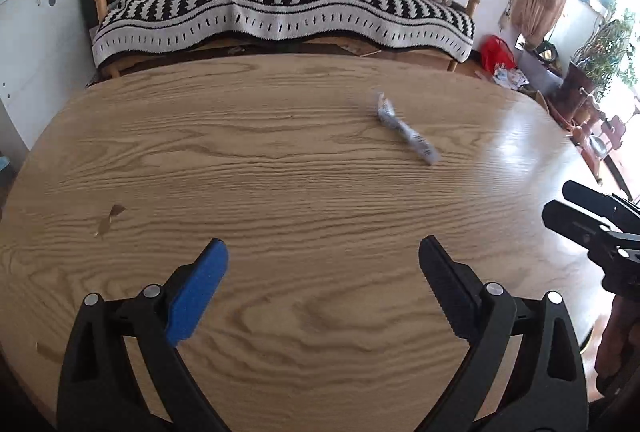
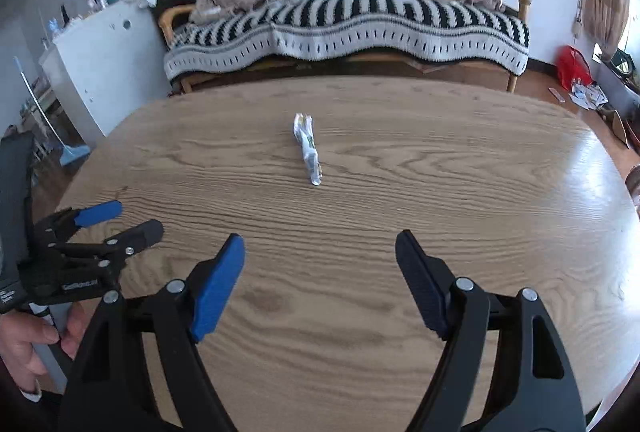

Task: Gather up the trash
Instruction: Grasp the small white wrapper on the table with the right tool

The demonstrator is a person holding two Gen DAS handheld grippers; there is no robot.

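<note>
Motion blurs the crumpled wrapper (image 1: 404, 129); its print is unreadable.

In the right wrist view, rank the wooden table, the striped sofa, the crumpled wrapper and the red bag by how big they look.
Largest to smallest, as they look:
1. wooden table
2. striped sofa, though it is farther off, so its true size against the table is unsure
3. red bag
4. crumpled wrapper, looking close to the bag; that pair is uncertain

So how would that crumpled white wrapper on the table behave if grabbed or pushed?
The wrapper is twisted thin and creased, so probably light and crushable. Its glossy look suggests it may slide on the smooth wooden table. Lying flat, it seems unlikely to roll.
</note>
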